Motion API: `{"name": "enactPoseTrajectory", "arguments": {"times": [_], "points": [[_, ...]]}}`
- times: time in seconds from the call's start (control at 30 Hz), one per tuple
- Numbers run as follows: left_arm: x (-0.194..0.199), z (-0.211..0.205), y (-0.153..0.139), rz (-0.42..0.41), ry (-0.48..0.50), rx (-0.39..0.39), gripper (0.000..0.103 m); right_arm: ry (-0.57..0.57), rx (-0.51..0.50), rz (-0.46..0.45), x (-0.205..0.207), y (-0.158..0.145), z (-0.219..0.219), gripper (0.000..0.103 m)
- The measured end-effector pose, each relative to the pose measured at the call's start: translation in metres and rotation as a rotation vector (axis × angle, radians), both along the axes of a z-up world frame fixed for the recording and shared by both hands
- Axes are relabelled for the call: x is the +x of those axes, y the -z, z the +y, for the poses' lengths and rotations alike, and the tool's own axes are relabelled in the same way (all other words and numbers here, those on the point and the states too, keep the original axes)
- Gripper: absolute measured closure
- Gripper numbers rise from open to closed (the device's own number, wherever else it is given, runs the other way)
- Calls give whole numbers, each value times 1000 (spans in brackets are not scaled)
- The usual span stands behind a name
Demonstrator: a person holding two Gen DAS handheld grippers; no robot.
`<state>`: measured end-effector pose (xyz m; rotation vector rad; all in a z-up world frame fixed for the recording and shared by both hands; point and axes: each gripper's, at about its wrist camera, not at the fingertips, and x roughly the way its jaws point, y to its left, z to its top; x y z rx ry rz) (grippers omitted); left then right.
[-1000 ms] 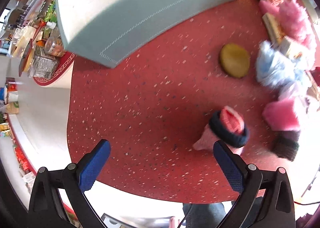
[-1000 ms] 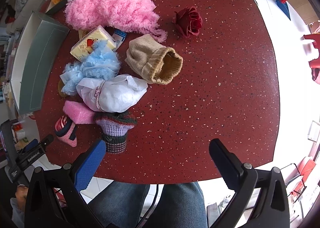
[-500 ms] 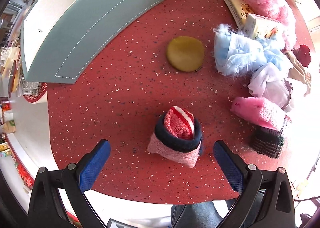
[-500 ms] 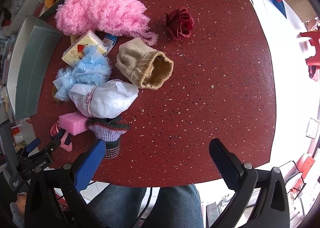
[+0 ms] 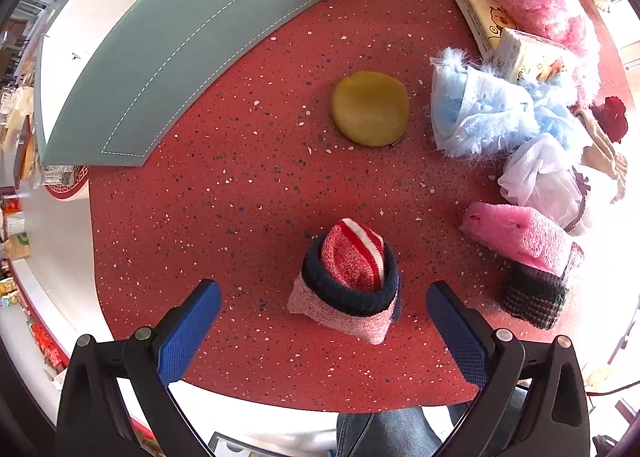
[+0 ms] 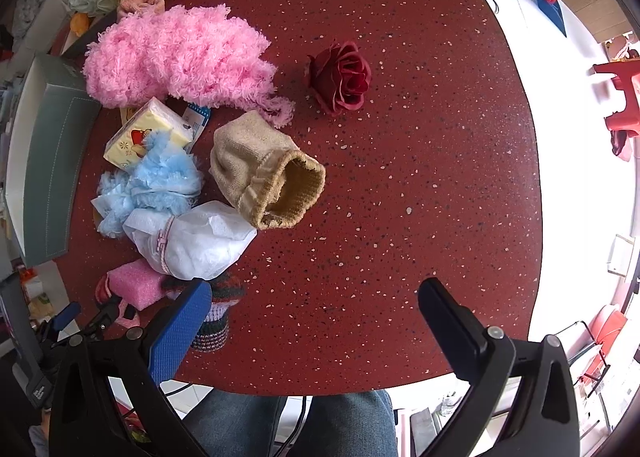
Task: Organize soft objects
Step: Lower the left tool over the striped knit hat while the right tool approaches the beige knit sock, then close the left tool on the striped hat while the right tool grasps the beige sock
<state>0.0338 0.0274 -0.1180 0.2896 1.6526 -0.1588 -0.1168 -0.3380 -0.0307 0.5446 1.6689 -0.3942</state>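
Only the left wrist view shows the olive disc (image 5: 370,114) lying flat by itself on the red speckled surface (image 5: 224,217), between the grey-green box (image 5: 192,41) at the far left edge and the heap of soft things along the right edge. It also shows the rolled striped sock (image 5: 350,277) whole, near the front edge, apart from the pink sponge (image 5: 516,235). Only the right wrist view shows the red rose (image 6: 342,77) clearly and the mouth of the tan knit pouch (image 6: 268,171), both toward the middle of the surface — with bare surface to their right.

The left gripper (image 5: 322,321) hovers above the front edge, its fingers spread wide and released, the sock in line between them but untouched. The right gripper (image 6: 316,313) hovers over the front edge too, fingers spread, holding nothing — its blue pad overlaps the dark knit hat (image 6: 214,317) in view
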Motion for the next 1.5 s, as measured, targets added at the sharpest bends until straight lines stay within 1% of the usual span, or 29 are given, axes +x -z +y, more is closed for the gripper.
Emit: {"name": "enactPoseTrajectory", "arguments": {"times": [0.23,0.47,0.53,0.73,0.9,1.0,1.03,1.07,1.17,1.23,1.37,1.5], "points": [[3,5,4,8,-5,-4,0,-5,-4,11,4,5,8,0],[3,5,10,17,-11,-8,0,2,-8,14,8,12,3,0],[4,5,16,23,-16,-7,0,0,-18,16,13,18,0,0],[6,-3,34,31,-20,7,0,4,-17,-1,45,44,-4,0],[7,-10,49,38,-32,9,0,6,1,18,68,71,-4,0],[8,-10,61,65,-43,21,0,-34,-3,40,77,84,1,0],[8,-11,67,90,-45,33,0,-52,-6,50,80,89,3,0],[8,-10,73,119,-60,24,0,-62,-8,54,82,92,5,0],[10,-4,80,149,-120,-33,0,-90,-18,57,88,99,10,0],[8,-5,81,142,-114,-36,0,-106,-15,65,90,105,15,0],[7,-3,83,141,-119,-40,0,-146,-54,78,93,108,26,0],[10,3,81,143,-120,-41,0,-140,-59,89,99,110,31,0]]}}
